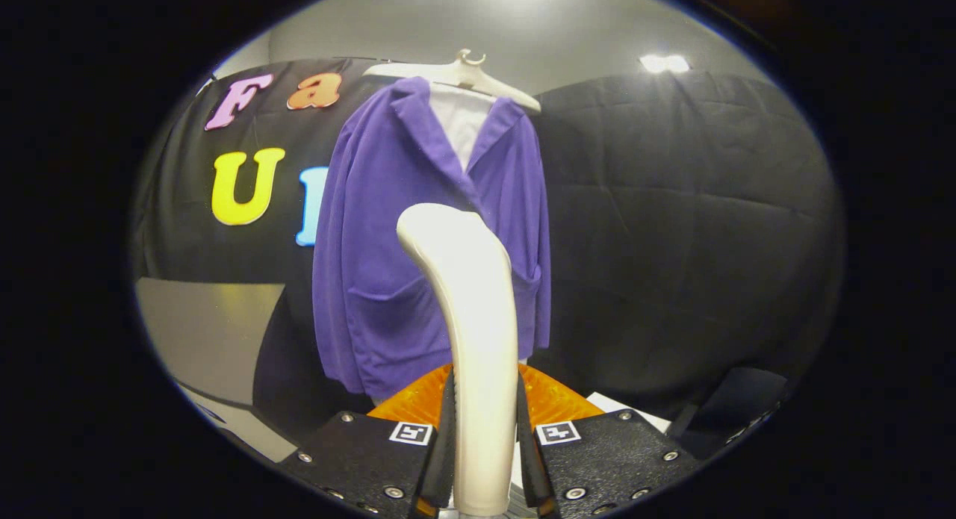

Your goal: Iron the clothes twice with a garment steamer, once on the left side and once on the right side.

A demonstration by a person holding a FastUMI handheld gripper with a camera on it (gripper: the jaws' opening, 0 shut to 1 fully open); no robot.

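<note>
Gripper view: the gripper pinches the handle of a smooth, rigid white garment steamer, likely slippery so best gripped low, while a soft, limp purple jacket hangs on a hanger beyond it.

One gripper, two black fingers pressed against either side of one cream garment steamer. Two square markers, one atop each finger. One orange piece just behind the steamer's handle. Beyond the steamer's head, one purple jacket, two patch pockets on its front, one white shirt inside the collar. One pale hanger above the jacket. One ceiling light up to the jacket's right.
</note>
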